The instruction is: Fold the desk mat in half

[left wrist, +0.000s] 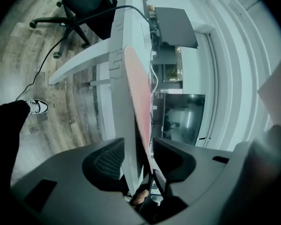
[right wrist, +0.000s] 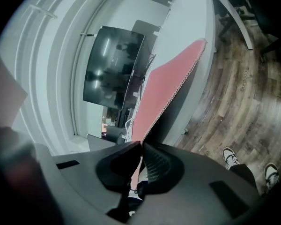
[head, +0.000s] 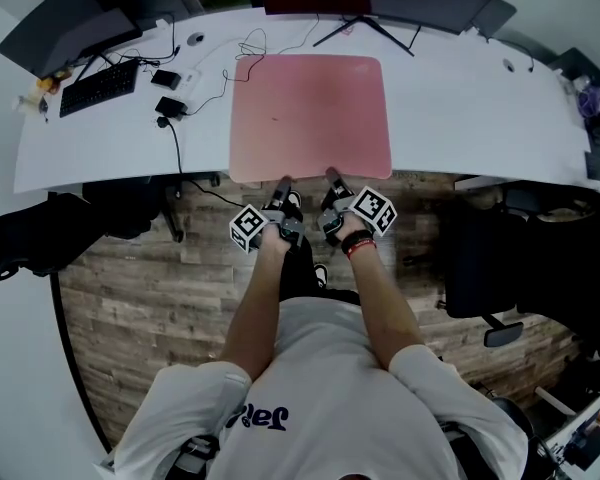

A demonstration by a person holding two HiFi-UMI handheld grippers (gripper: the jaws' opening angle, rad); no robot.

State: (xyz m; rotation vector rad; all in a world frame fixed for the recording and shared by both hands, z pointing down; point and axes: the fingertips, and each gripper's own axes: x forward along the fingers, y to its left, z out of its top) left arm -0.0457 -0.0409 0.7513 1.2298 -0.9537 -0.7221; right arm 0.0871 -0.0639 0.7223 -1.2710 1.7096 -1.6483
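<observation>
Across the upper half of the head view stretched a long white table (head: 460,98), its front edge running above a wood-plank floor (head: 130,308). A dark office chair (head: 500,258) stood on that floor at the right, under the table's edge. At the middle of the table lay the pink desk mat (head: 310,118), spread out flat and unfolded, with its near edge right at the table's front edge. Dark monitors (head: 70,23) stood along the far side. A black keyboard (head: 98,86) lay well to the left of the mat, with small black boxes and thin cables between the two. The person stood at the front edge with both arms held forward. The left gripper (head: 281,185) and the right gripper (head: 332,176) were close together at the middle of the mat's near edge. Seen from the left gripper view, the left fingers (left wrist: 103,161) stood wide apart, astride the table's edge and the mat's edge without pinching them. Seen from the right gripper view, the right fingers (right wrist: 164,165) were nearly together, clamped on the mat's near edge. From that grip the pink sheet rose clear of the table's front.
</observation>
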